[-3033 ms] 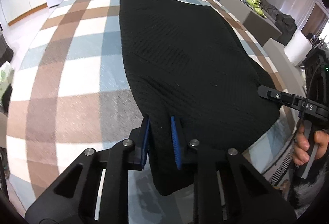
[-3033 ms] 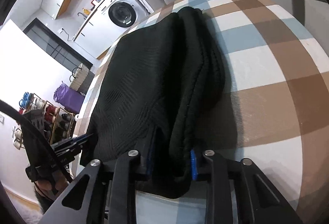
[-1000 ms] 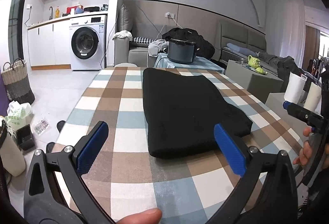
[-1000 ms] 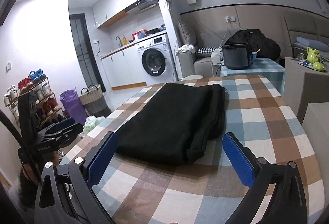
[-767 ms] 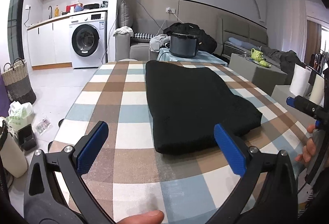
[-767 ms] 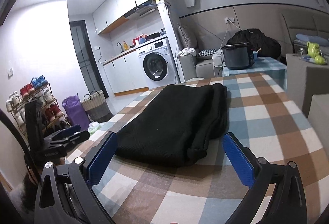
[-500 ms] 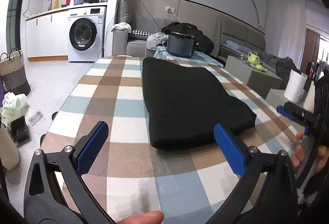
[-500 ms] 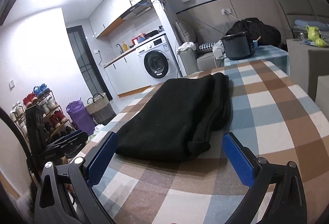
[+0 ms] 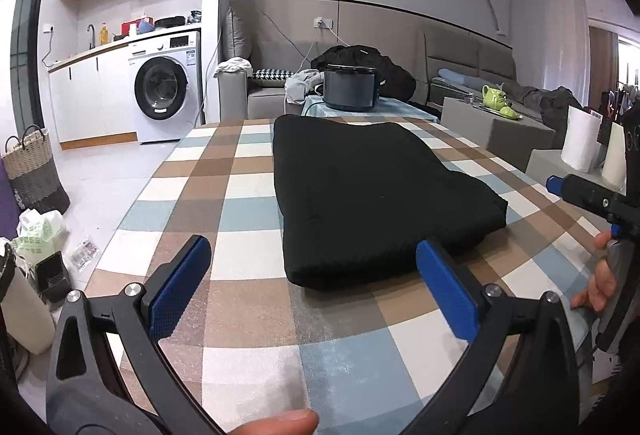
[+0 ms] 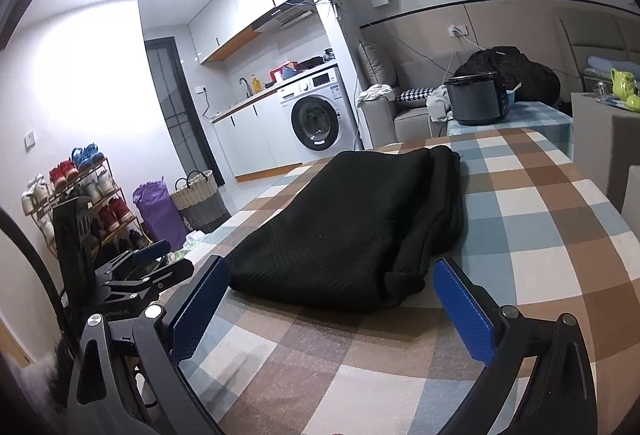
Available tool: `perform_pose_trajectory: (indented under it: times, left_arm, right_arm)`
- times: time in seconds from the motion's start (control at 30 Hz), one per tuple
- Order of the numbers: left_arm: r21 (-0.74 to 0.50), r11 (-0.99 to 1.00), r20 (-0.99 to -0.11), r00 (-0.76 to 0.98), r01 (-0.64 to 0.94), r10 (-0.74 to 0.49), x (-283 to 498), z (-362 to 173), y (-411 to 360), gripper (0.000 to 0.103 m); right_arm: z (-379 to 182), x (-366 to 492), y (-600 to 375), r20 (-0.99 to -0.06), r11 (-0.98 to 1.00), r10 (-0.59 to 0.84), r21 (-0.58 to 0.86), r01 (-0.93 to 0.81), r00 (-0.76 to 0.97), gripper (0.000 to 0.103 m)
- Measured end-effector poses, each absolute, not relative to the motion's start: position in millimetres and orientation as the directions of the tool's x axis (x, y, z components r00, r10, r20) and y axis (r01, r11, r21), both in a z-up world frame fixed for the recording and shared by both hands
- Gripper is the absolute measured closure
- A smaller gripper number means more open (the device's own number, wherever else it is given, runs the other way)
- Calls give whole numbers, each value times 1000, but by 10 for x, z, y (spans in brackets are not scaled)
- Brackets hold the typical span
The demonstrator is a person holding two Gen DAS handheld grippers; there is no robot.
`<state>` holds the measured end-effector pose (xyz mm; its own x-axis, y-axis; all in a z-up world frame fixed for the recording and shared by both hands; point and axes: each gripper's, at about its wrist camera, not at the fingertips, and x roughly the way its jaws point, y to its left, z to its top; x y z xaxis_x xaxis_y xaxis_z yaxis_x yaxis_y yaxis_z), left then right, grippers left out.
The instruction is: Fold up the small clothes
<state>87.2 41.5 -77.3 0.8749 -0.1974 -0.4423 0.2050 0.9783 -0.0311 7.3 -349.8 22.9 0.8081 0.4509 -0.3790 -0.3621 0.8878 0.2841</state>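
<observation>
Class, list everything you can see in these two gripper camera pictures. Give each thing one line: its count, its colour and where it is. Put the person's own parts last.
Folded garment: one, black, lying on the table.
Table: one, brown, blue and white checked cloth, under the garment.
Washing machine: one, white, under the kitchen counter at the back left.
Cooker pot: one, dark grey, on a small table beyond the garment.
Woven basket: one, beige and grey, on the floor.
Shoe rack: one, with red, blue and white shoes, by the left wall.
Left hand-held gripper: one, black with blue pads, open, near the table edge.
Right hand-held gripper: one, black with blue pads, open.
Hand: one, holding the right gripper.
</observation>
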Motion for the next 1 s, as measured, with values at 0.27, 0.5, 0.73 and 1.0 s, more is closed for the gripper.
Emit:
perform_pose_trajectory:
  times: [0.27,0.5,0.73,1.0]
  left_arm:
    - [-59,980,-435,879,189,-196,874,-783,503,1]
    - [-59,982,-435,881,180,-188,876,-794,527,1]
    - [-70,983,-437,881,170,-183,895,-811,558,1]
    - [-69,984,-435,883,164,-177,898,-817,562,1]
  right_arm:
    - [200,65,-3500,-382,892,446,257,-371,809,0]
    - [181,83,-3572,-375,888,449,282,-362,811,0]
    - [180,87,-3590,-374,886,453,292,-360,810,0]
    - [178,85,-3584,-374,886,453,292,-361,809,0]
